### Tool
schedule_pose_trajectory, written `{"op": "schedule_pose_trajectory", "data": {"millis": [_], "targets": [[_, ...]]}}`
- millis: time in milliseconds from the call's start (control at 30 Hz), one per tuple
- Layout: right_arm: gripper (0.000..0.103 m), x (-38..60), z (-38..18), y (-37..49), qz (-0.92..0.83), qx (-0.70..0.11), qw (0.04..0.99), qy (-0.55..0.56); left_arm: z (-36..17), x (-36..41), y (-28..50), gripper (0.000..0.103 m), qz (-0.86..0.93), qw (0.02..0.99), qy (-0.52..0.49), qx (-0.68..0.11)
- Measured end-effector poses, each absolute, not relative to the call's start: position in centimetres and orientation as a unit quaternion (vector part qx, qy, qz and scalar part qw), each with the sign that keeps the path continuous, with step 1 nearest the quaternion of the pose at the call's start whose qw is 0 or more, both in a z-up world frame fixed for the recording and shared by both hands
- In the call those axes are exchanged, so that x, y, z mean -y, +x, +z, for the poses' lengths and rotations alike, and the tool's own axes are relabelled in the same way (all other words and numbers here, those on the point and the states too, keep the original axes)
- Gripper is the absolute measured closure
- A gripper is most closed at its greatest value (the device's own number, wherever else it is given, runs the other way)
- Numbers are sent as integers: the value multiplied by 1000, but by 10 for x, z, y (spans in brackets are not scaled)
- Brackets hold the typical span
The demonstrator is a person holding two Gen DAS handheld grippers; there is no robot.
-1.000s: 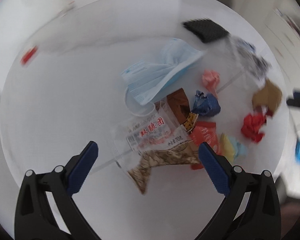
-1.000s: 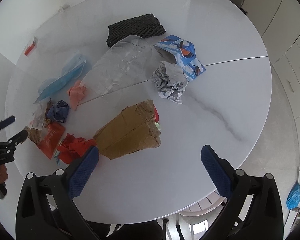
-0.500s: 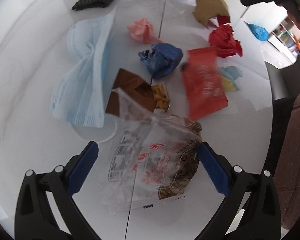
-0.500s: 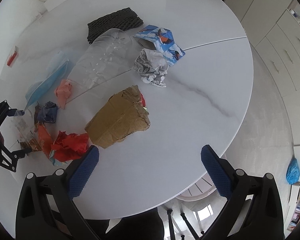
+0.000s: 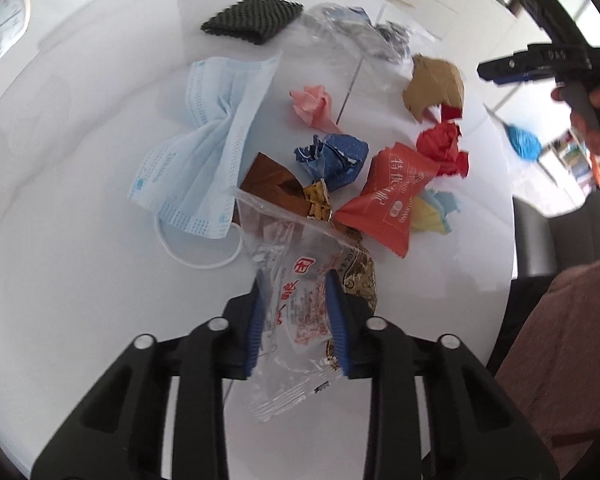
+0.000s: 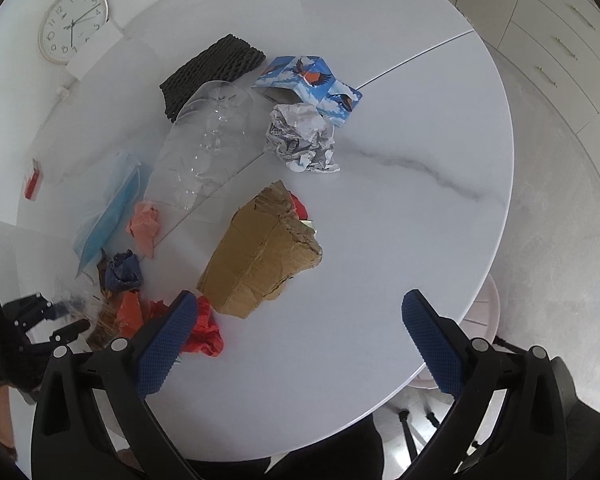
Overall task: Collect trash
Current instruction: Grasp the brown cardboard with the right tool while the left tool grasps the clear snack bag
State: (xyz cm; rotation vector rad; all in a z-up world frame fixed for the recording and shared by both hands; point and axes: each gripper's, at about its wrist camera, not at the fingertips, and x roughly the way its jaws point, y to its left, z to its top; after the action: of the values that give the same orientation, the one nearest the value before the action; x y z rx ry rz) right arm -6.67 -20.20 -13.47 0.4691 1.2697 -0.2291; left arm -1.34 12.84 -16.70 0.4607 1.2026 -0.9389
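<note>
At the near edge of the round white worktop [image 6: 400, 208], the left tool [image 5: 298, 316] is clenched on a clear snack wrapper [image 5: 296, 300] beside a blue face mask [image 5: 212, 148]; whether the wrapper is lifted is unclear. The right tool [image 6: 300, 344] hangs released above torn cardboard [image 6: 260, 260].

The left gripper [image 5: 298, 320], black with blue ribbed pads, pinches a clear snack wrapper [image 5: 300, 300] printed in red, with a gold-and-brown patterned edge. Beyond it lie a pale blue face mask [image 5: 216, 148], a brown wrapper [image 5: 272, 184], a navy crumpled paper [image 5: 332, 156], a pink paper wad [image 5: 312, 106], an orange-red packet [image 5: 388, 196] with white lettering, red crumpled paper [image 5: 440, 148] and yellow and light blue scraps [image 5: 434, 210]. The table [image 6: 400, 208] is white with grey veining. On it sit tan cardboard [image 6: 260, 252], a black mesh pad [image 6: 212, 68], a blue bird-print carton [image 6: 312, 80] and a black-and-white newspaper ball [image 6: 300, 136].
</note>
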Motion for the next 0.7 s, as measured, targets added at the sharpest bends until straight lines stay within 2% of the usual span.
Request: {"op": "schedule_pose_trajectory", "data": {"millis": [200, 300, 400, 467, 500, 567, 633, 700], "targets": [[6, 206, -159, -57, -128, -570, 750, 311, -162, -145, -19, 85, -381, 728, 140, -552], [13, 208, -174, -52, -137, -562, 735, 356, -160, -147, -20, 87, -364, 738, 113, -556], [30, 211, -187, -49, -134, -558, 721, 389, -153, -153, -24, 87, -347, 749, 88, -557], [47, 213, -194, -49, -119, -551, 713, 418, -148, -157, -27, 87, -337, 756, 77, -555], [48, 213, -196, -50, -111, -548, 709, 429, -145, -157, -29, 87, -332, 760, 75, -553], [60, 212, -196, -49, -94, -542, 709, 441, -137, -159, -33, 87, -326, 767, 65, -549], [66, 210, -193, -48, -80, -540, 716, 436, -128, -160, -38, 87, -320, 773, 60, -544], [68, 209, -190, -46, -66, -539, 721, 431, -120, -156, -44, 87, -315, 778, 57, -540]]}}
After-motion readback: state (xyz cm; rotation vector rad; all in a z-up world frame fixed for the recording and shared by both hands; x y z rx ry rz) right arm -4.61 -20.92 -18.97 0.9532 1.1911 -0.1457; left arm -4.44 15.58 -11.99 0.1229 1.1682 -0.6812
